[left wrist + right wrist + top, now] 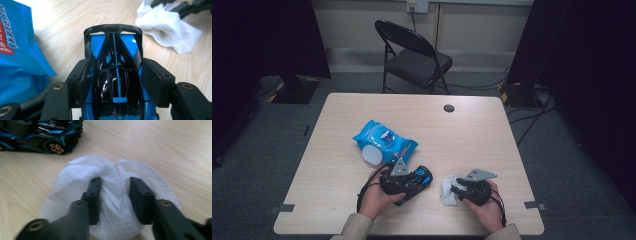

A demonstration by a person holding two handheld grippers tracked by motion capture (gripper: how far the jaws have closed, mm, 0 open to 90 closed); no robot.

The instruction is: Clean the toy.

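The left hand-held gripper (115, 82) pinched a shiny blue-and-black plastic toy car (116, 75) just right of the blue wipes pack (17, 57). Right of the car, the right hand-held gripper (115, 195) squeezed a crumpled white wipe (75, 177) on the wooden desk (462, 130).

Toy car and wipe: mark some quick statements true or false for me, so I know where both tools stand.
1. The left tool grips the blue and black toy car by its sides. True.
2. The white wipe lies bunched between the right tool's jaws. True.
3. The wipe covers the car. False: it lies on the table beside it, apart.
4. The blue wipes pack hangs from the right tool. False: it rests on the table, beyond the left tool.
5. A folding chair stands past the table's far edge. True.
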